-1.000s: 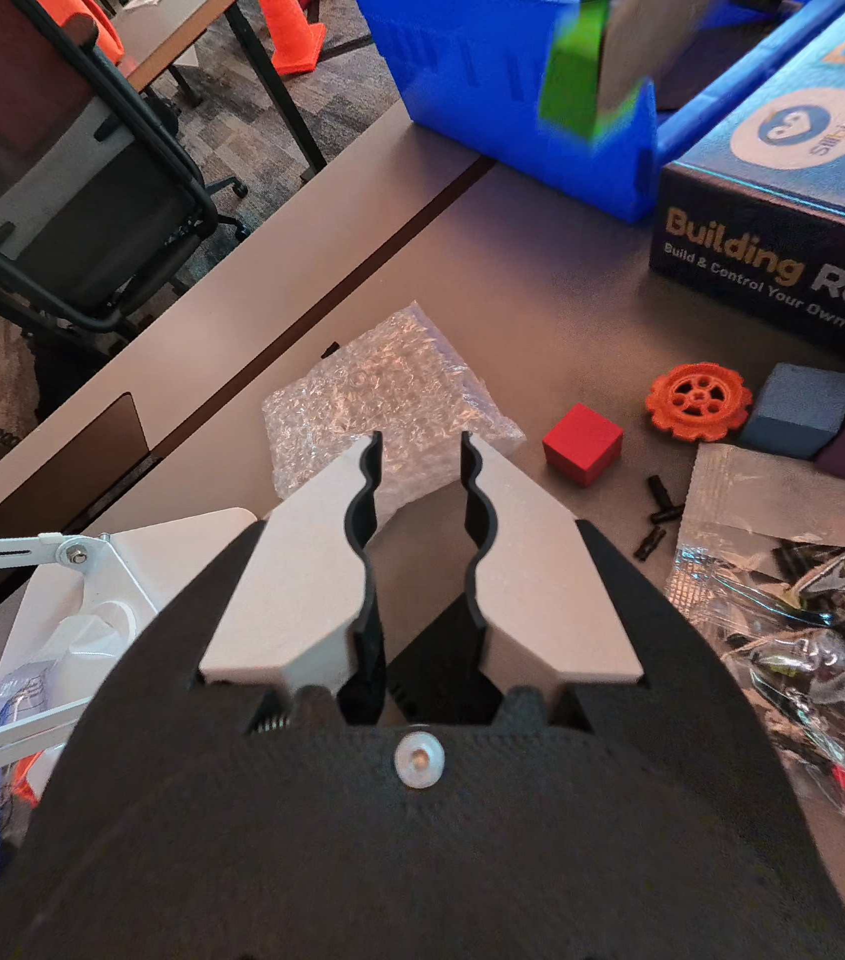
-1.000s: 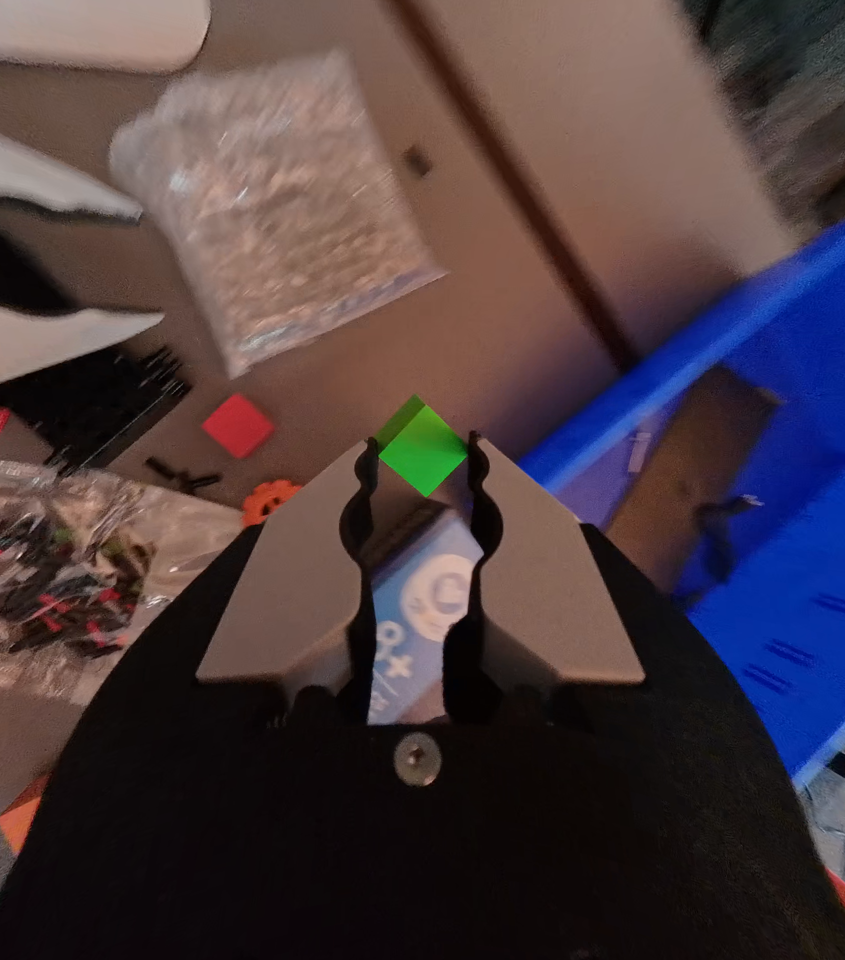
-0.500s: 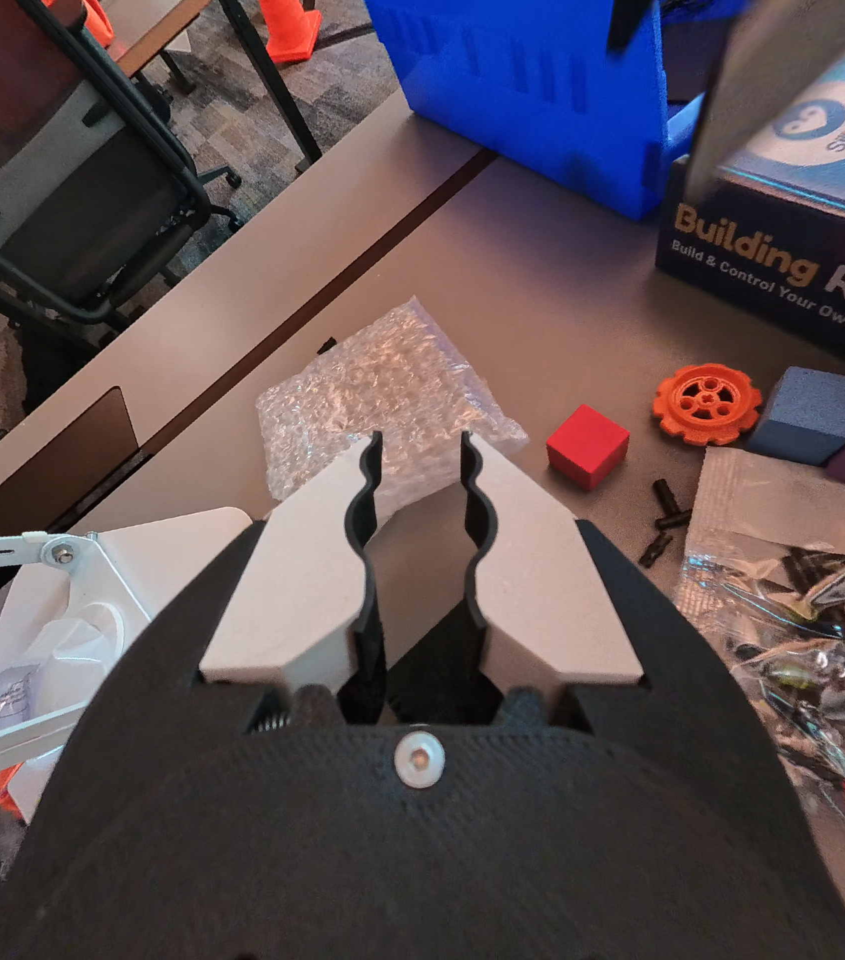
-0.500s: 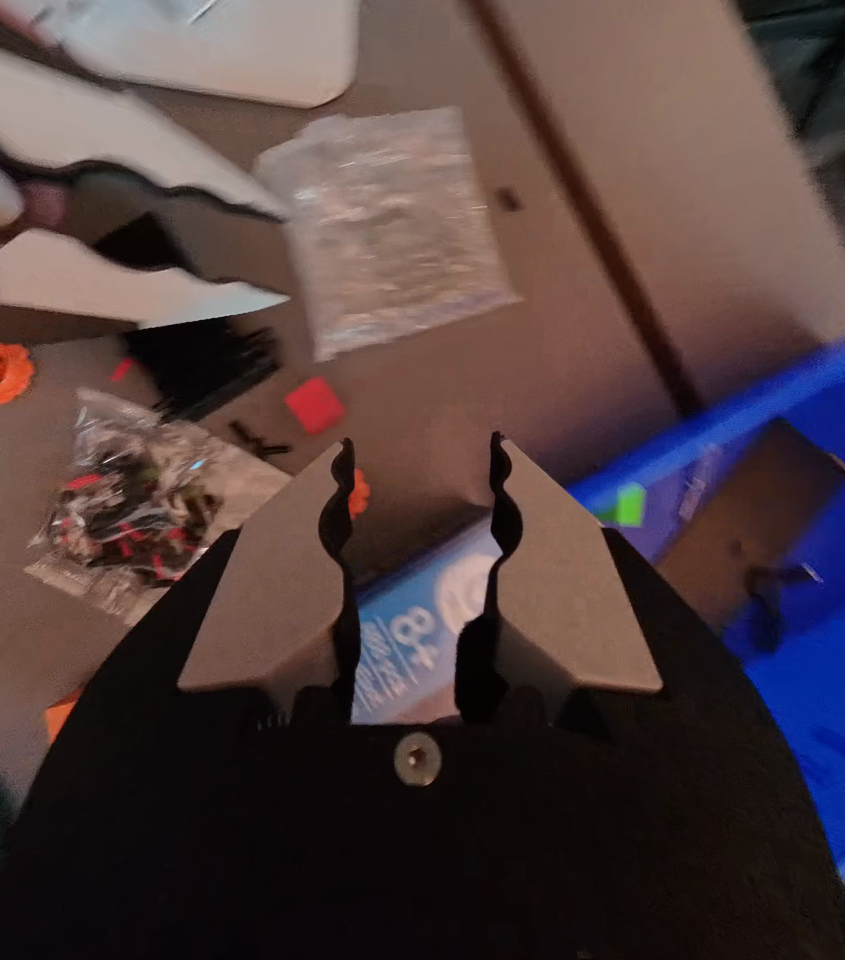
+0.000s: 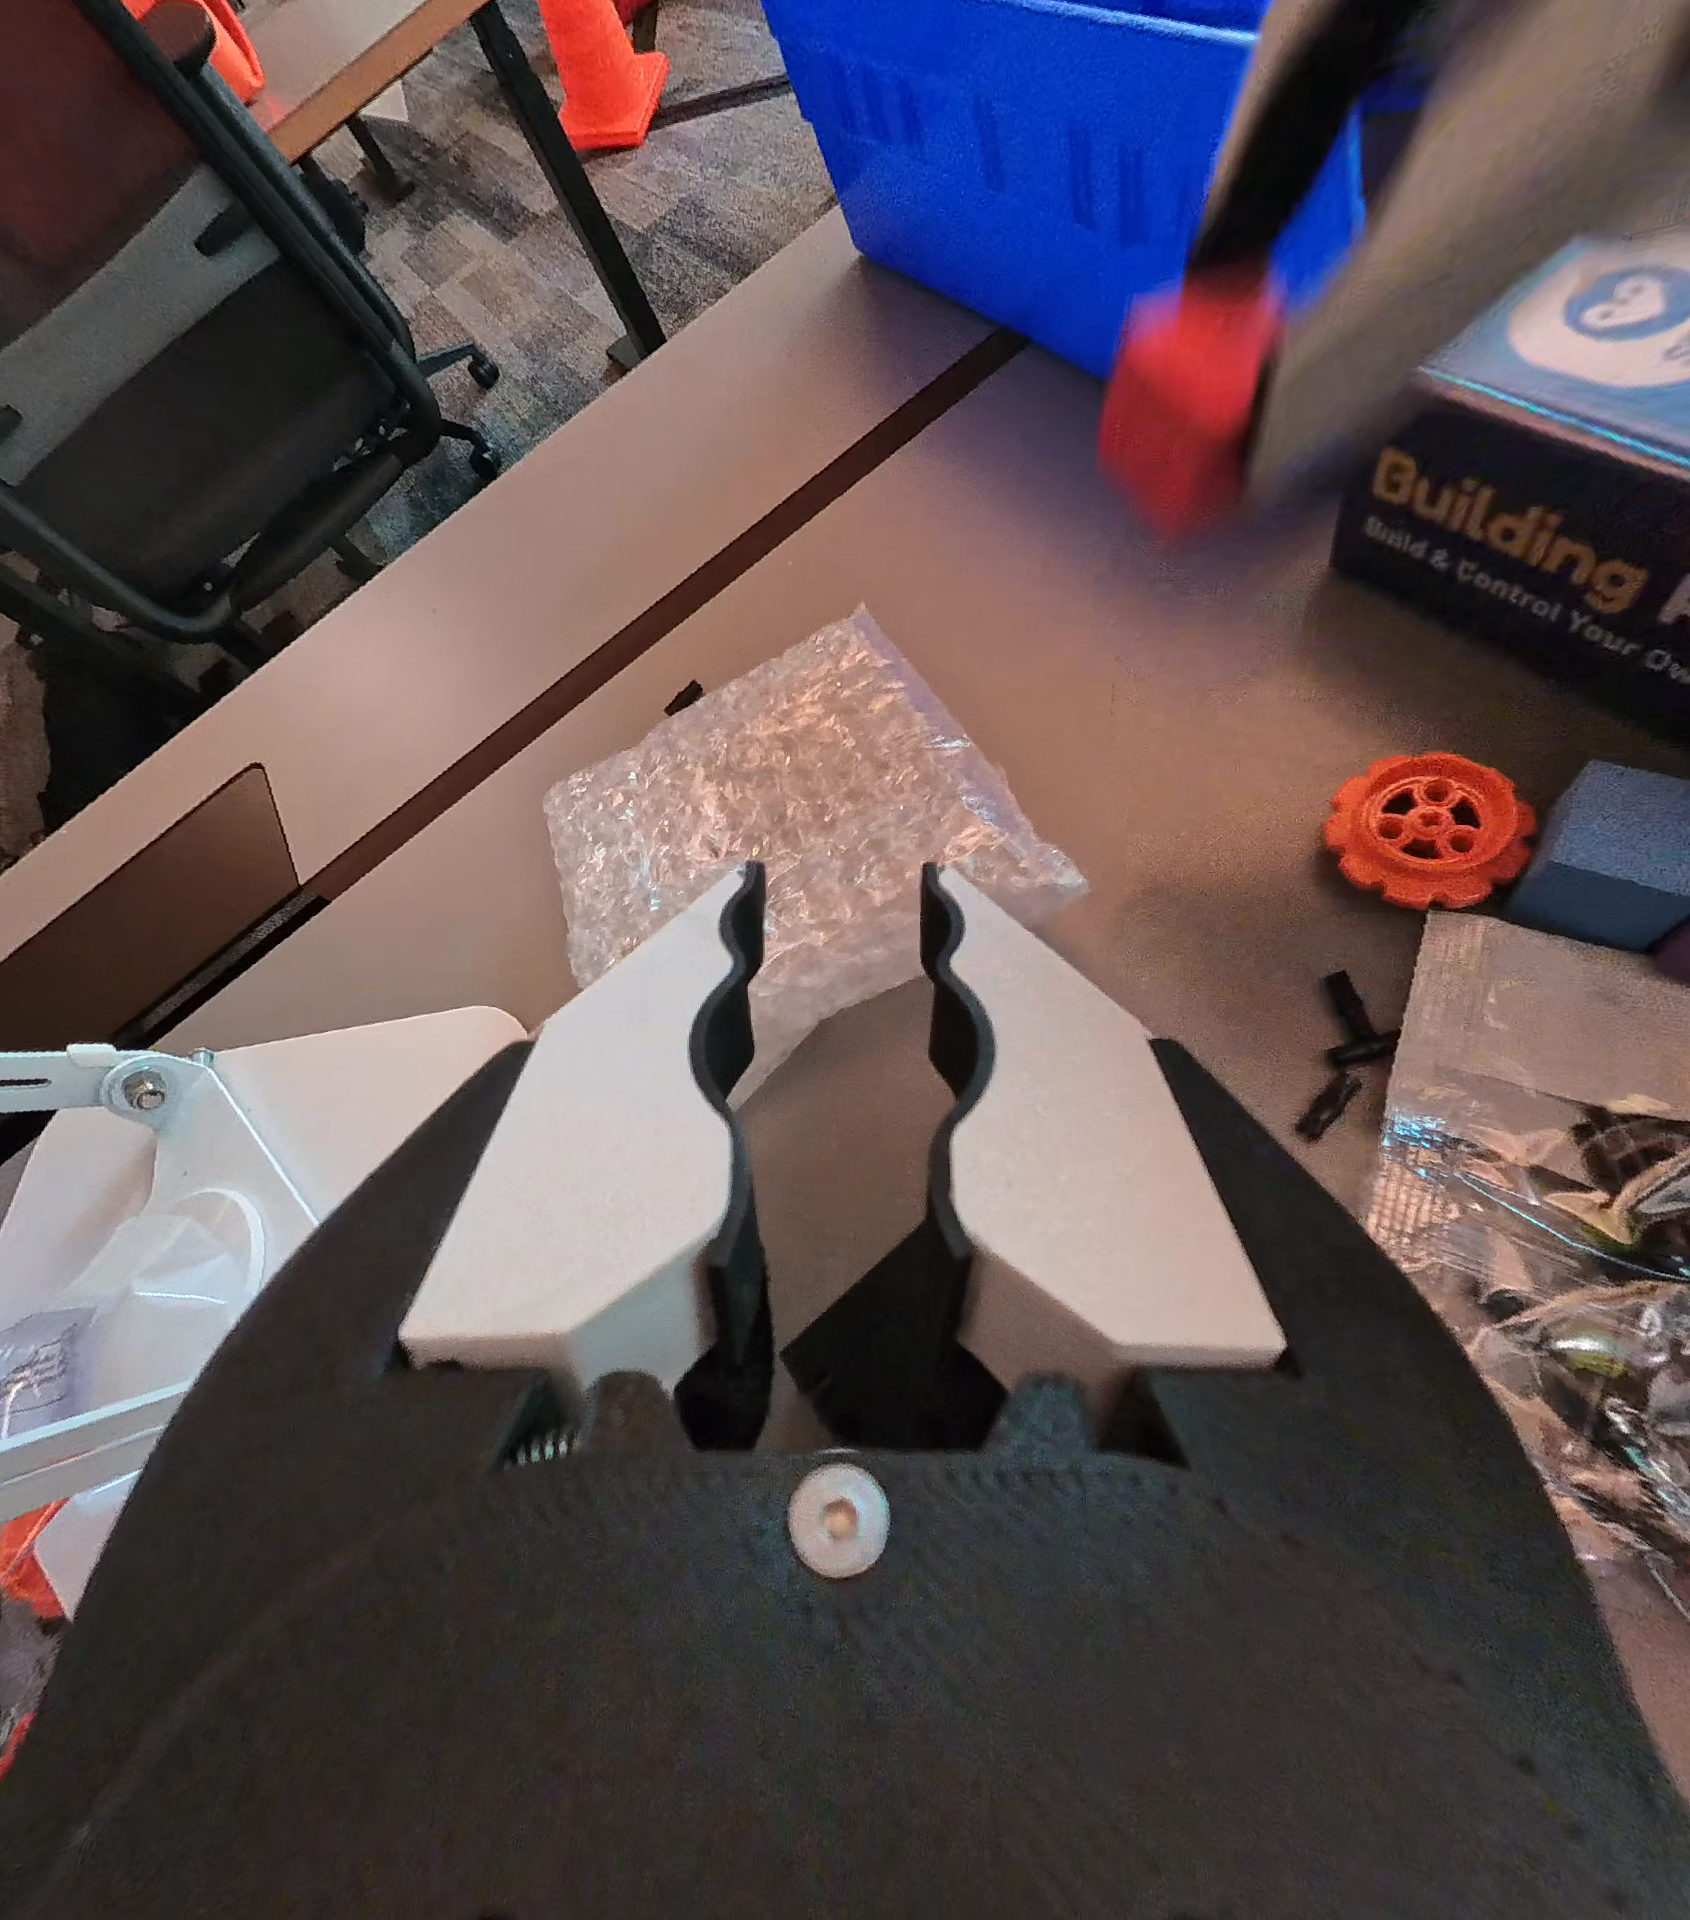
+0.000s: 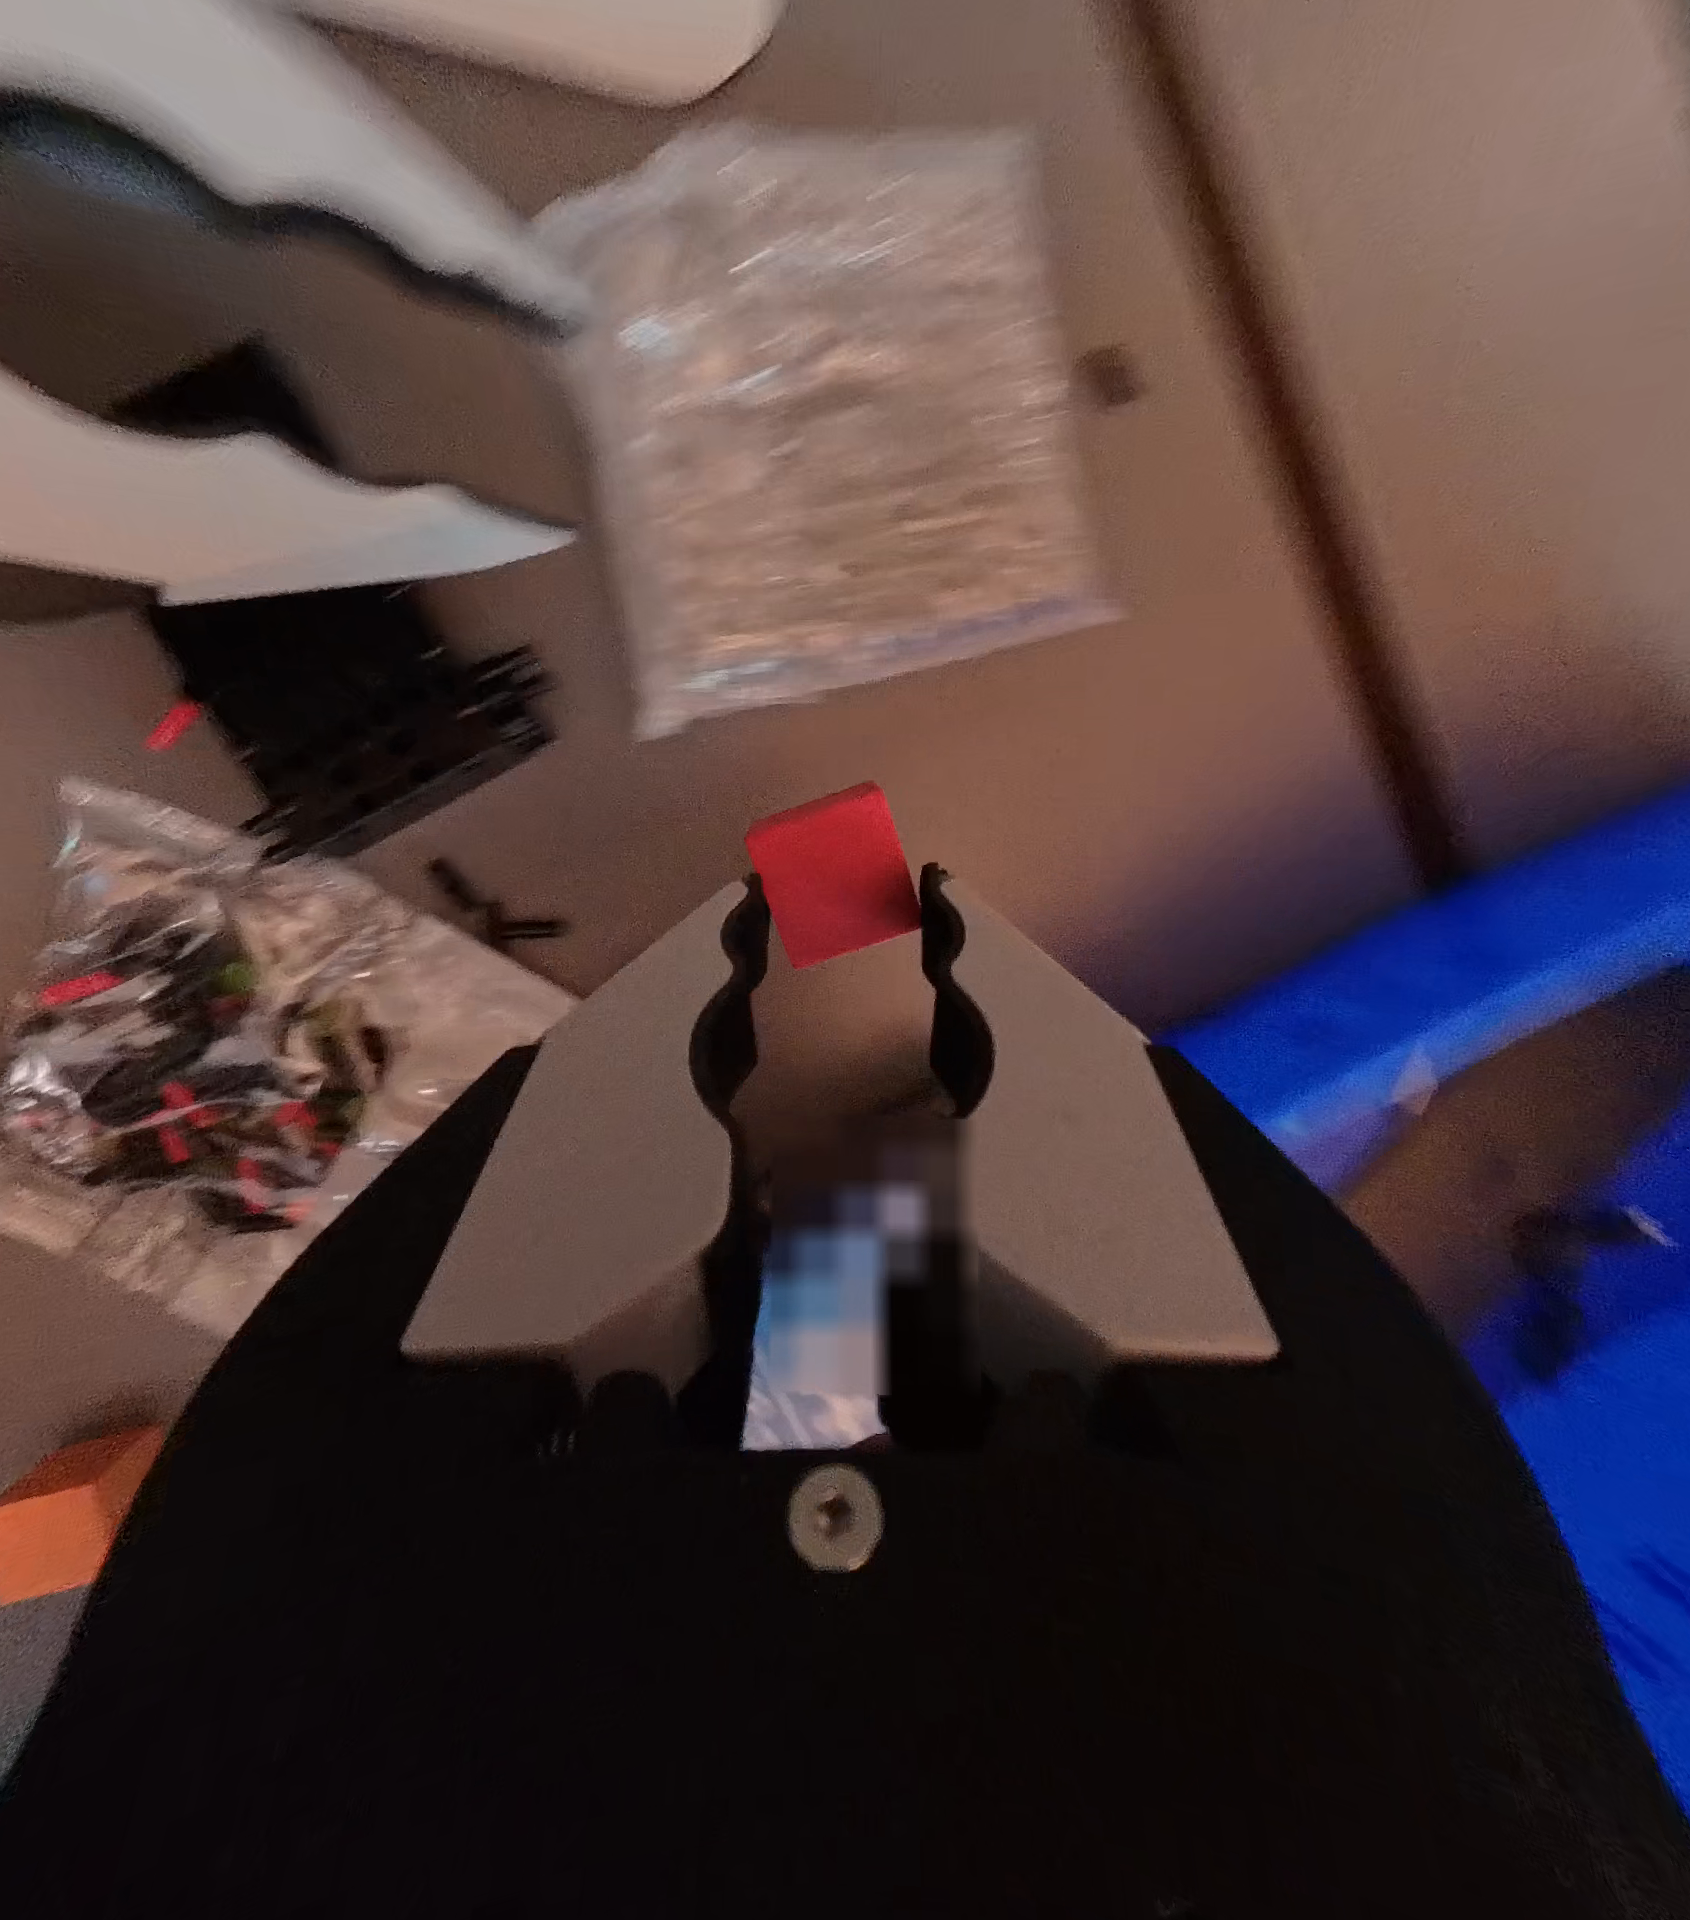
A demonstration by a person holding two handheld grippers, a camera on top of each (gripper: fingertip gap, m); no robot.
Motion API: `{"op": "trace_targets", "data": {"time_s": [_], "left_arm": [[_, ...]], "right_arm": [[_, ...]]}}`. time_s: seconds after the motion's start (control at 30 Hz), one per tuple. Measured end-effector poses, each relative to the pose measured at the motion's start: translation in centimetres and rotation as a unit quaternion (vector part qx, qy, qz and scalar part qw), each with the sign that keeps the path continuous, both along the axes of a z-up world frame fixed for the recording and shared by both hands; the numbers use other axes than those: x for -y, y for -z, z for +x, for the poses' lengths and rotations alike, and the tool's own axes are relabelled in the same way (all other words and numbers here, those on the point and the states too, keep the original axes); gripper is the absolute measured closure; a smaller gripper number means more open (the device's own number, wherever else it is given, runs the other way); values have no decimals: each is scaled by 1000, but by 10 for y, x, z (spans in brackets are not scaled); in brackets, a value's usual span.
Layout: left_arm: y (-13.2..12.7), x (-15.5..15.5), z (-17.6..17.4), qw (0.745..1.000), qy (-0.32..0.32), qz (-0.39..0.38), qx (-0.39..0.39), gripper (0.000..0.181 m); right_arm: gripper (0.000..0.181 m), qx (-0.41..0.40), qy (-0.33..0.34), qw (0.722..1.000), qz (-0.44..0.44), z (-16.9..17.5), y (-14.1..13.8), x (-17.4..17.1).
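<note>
Red cube (image 6: 836,883) clamped between the tips of the right gripper (image 6: 839,894), aloft above the table (image 6: 924,779); left wrist view shows it only as a blur. Left gripper (image 5: 841,894) empty, jaws parted over the bubble-wrap bag (image 5: 799,790). Blue bin (image 6: 1547,1039) interior smeared, contents unreadable.

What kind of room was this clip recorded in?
Probably an office or classroom used as a workspace: long tables pushed together, a rolling chair on patterned carpet, orange cones on the floor, and a robot-building kit box beside bagged parts.
</note>
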State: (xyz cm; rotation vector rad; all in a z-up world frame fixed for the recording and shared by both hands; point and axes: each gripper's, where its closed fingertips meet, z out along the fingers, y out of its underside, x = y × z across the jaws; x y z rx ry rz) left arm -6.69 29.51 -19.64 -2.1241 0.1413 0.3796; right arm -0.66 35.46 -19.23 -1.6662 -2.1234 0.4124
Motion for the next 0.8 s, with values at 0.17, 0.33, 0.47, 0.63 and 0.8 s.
{"op": "trace_targets", "data": {"time_s": [0.17,0.33,0.47,0.63,0.8], "left_arm": [[3,-2,4,1000,5,-5,-2,153],[4,-3,3,1000,4,-6,-1,153],[8,-3,5,1000,7,-13,-6,153],[6,-3,5,1000,7,-10,-5,153],[5,-3,6,1000,8,-8,-8,153]], "right_arm": [[107,-68,146,985,70,33,-60,-119],[138,-71,99,991,51,50,-65,-92],[134,26,-42,999,-19,60,-18,11],[132,146,-123,982,11,94,41,53],[153,198,-124,972,4,109,60,51]]}}
